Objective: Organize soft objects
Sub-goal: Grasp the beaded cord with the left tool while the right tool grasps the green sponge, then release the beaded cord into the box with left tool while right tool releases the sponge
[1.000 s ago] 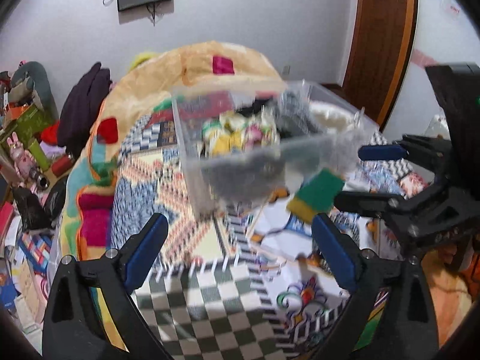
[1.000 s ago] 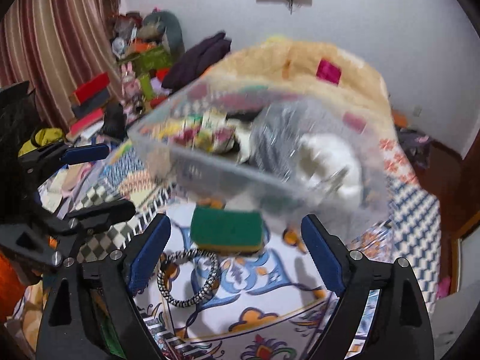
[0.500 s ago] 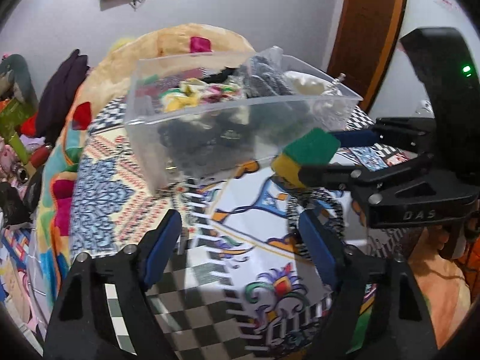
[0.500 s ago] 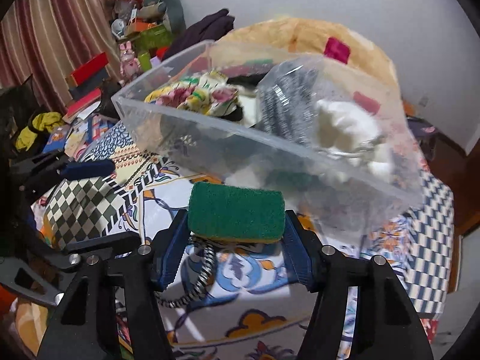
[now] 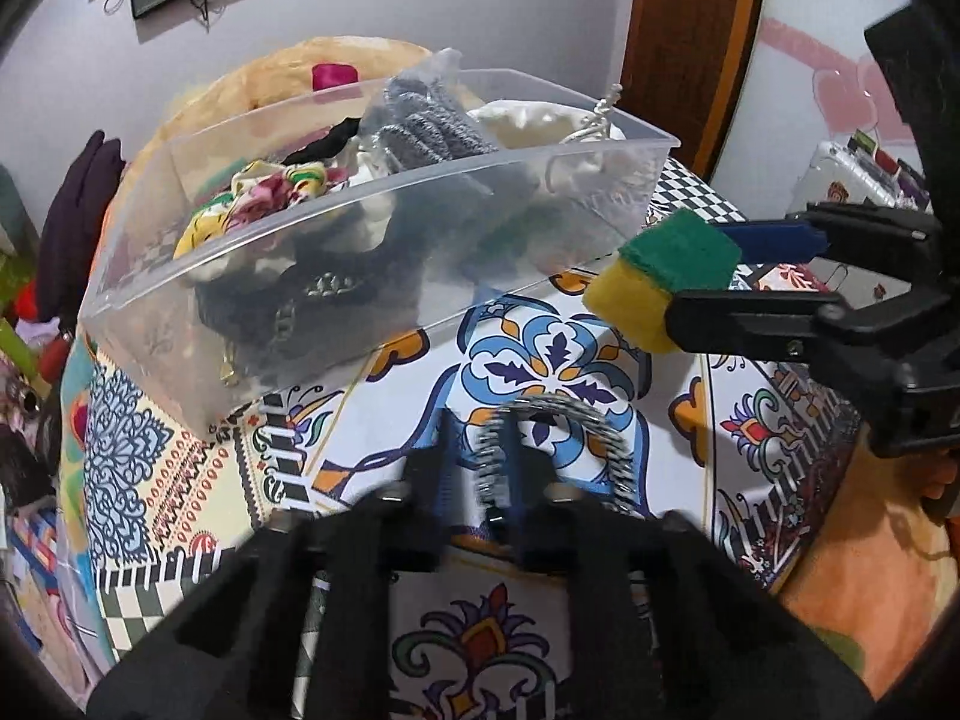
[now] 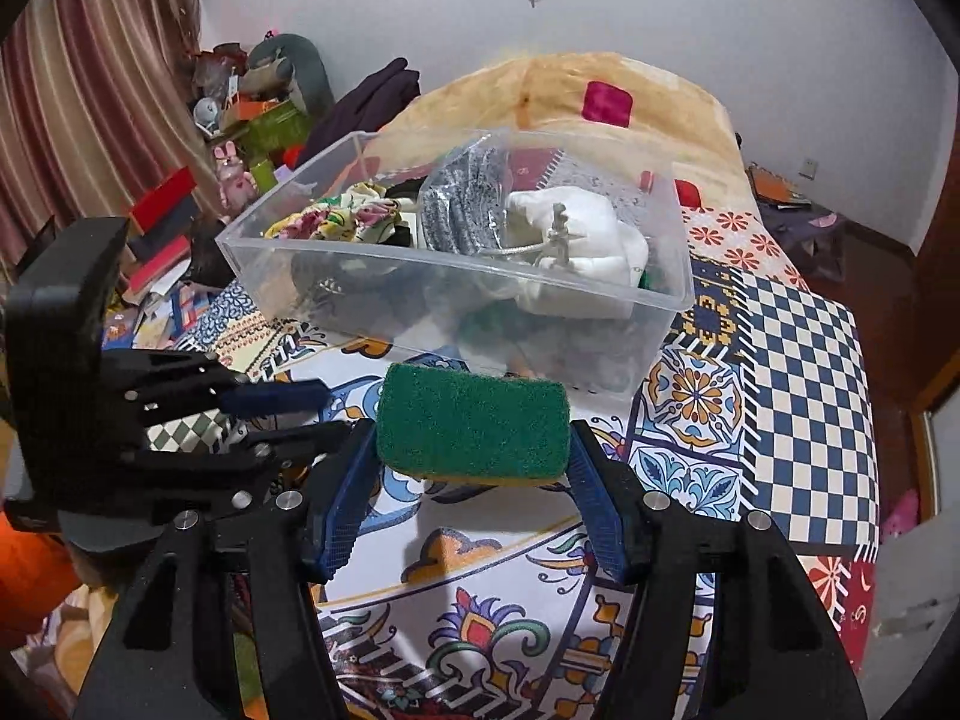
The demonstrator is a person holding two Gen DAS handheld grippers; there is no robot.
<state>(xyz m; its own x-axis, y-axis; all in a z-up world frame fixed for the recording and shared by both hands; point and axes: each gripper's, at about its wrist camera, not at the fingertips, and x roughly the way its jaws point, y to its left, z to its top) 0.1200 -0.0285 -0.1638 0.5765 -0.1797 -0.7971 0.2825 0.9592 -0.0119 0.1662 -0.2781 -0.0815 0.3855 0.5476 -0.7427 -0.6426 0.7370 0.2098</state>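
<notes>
My right gripper [image 6: 471,468] is shut on a green and yellow sponge [image 6: 474,429] and holds it above the bed, just in front of a clear plastic bin [image 6: 654,312]. The sponge also shows in the left wrist view [image 5: 666,276]. The bin [image 5: 180,354] holds several soft things: floral scrunchies [image 5: 264,198], grey cloth [image 5: 426,126], a white pouch [image 6: 576,234]. My left gripper [image 5: 480,468] is shut on a black-and-white striped hair band [image 5: 576,432] low over the patterned bedspread [image 5: 540,360]. The left gripper also shows in the right wrist view [image 6: 294,414].
The bedspread [image 6: 798,360] covers the bed. A yellow blanket [image 6: 600,90] is heaped behind the bin. Clutter, boxes and a pink rabbit toy [image 6: 231,171] lie left of the bed. A wooden door [image 5: 690,30] stands at the right.
My right gripper closed on the sponge and lifted it off the bedspread. My left gripper moved right to the striped hair band and closed on it.
</notes>
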